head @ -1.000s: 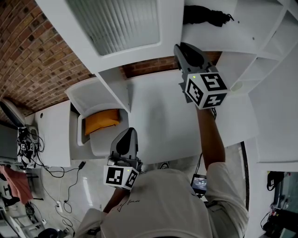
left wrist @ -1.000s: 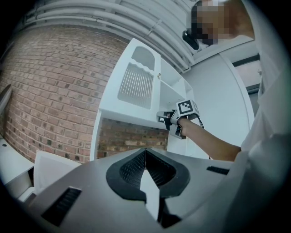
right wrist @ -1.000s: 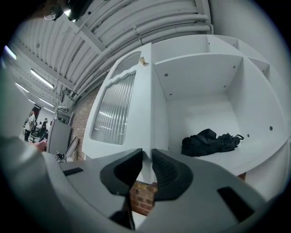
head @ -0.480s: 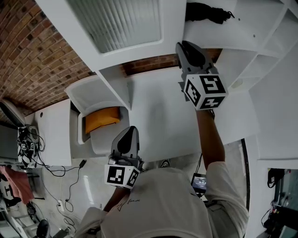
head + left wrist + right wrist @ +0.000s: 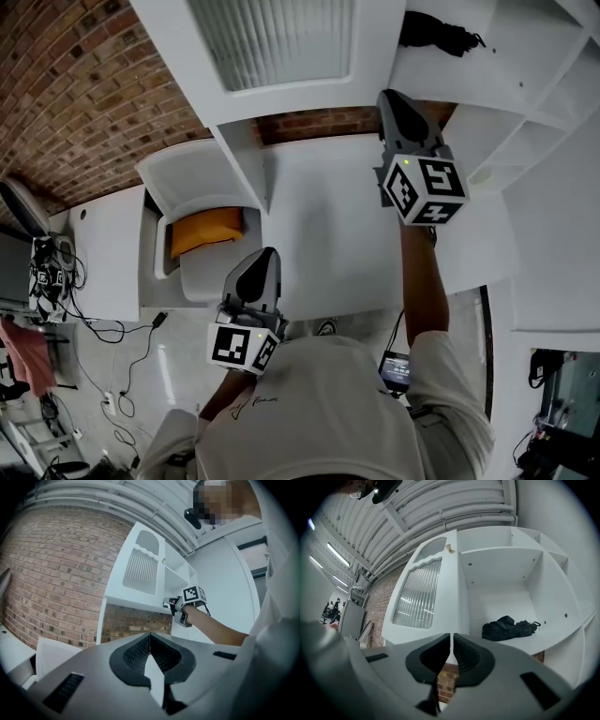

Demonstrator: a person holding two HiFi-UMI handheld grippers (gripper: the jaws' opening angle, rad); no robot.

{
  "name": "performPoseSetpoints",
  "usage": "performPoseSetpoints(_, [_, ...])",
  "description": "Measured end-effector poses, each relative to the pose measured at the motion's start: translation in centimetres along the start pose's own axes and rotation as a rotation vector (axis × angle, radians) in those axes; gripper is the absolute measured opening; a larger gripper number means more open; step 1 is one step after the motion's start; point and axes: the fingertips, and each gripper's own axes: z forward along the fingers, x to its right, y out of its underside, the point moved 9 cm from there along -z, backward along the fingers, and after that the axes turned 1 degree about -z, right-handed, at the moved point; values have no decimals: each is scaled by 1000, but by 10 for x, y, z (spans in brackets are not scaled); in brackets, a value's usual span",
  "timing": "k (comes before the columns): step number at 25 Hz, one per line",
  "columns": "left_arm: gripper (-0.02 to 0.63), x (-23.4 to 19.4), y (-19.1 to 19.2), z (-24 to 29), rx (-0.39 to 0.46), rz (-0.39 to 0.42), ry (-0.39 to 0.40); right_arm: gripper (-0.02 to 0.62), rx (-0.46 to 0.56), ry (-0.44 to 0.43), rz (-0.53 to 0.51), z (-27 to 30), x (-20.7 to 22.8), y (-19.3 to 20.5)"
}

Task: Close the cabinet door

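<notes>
The white, arch-topped cabinet door with a ribbed glass panel (image 5: 272, 37) stands open just above the raised right gripper (image 5: 394, 101), whose grooved black jaws are nearly together at its lower edge, while the left gripper (image 5: 264, 255) hangs low, jaws closed on nothing.

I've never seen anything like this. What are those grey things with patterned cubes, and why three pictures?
No robot here: a person holds a grasping tool in each hand; the marked cubes are part of them. One picture comes from a camera on the person's head, looking down at the left tool, held low, and the right tool, raised. The other two come from cameras riding on each tool, looking along its jaws. Both tools' jaws are closed and hold nothing. The right one is up by the lower edge of an open white cabinet door with a ribbed pane. On the shelf inside lies a dark bundle. Behind is a brick wall.
</notes>
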Motion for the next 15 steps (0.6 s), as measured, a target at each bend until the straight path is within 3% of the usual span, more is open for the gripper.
performPoseSetpoints(15, [15,0,3,-15,7,-15,45,28,-68,-10,-31,-29,-20,9])
